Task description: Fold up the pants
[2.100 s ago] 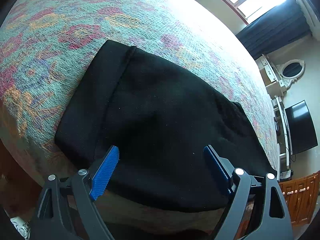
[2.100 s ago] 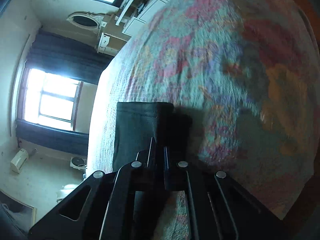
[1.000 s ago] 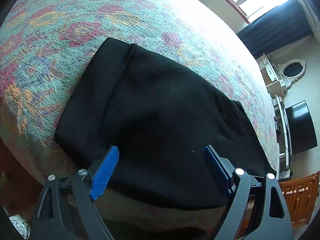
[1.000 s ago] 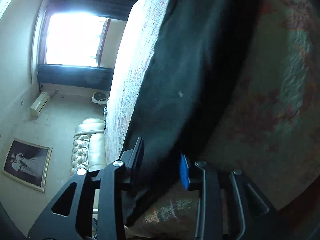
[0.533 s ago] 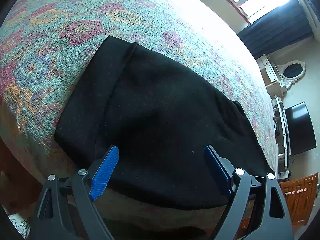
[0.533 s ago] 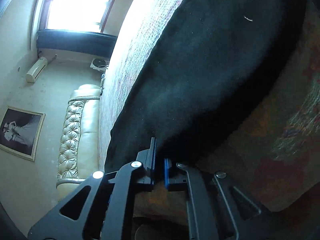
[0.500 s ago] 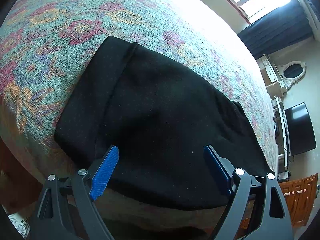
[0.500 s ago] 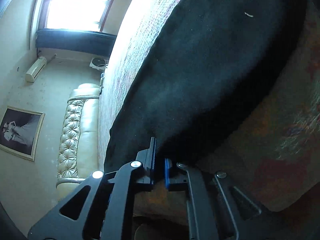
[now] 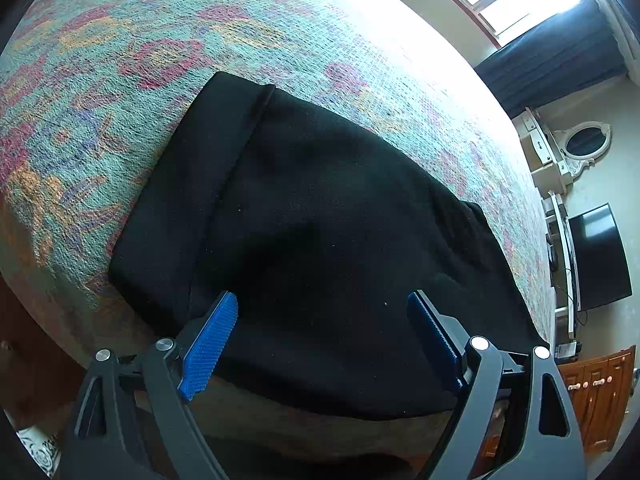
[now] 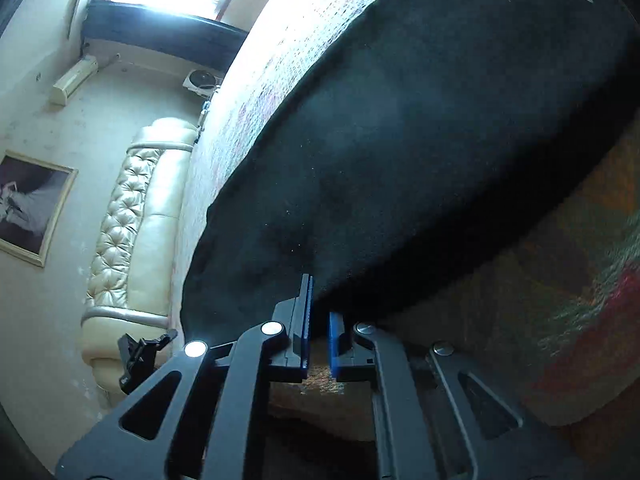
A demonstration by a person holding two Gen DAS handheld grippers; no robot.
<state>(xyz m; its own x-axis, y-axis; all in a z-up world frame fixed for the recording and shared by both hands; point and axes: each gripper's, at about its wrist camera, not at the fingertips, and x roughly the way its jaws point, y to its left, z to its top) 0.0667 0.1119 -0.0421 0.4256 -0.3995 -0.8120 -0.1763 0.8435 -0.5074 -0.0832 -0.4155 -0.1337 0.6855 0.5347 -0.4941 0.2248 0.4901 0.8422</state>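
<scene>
Left wrist view: near hem of the black pants [image 9: 320, 240] at 6 o'clock hidden behind the arms of the left tongs [image 9: 320, 336]. Whether anything lies under the pants: cannot tell. Wooden cabinet [image 9: 592, 392] at 4 o'clock cut by the lens edge. Small items on the shelf beside the television [image 9: 600, 256]: too small to identify.

Right wrist view: pants [image 10: 400, 140] run out of frame at 1 o'clock; full outline not visible. Right tongs [image 10: 318, 320] nearly closed at the cloth edge; whether the pads actually pinch fabric cannot be told, dark shadow there. Bedspread [image 10: 580, 300] at 4 o'clock blurred. Framed picture [image 10: 32, 204] at 9 o'clock cropped by the frame edge. Small black object [image 10: 140, 356] by the sofa [image 10: 132, 240]: unidentifiable.
</scene>
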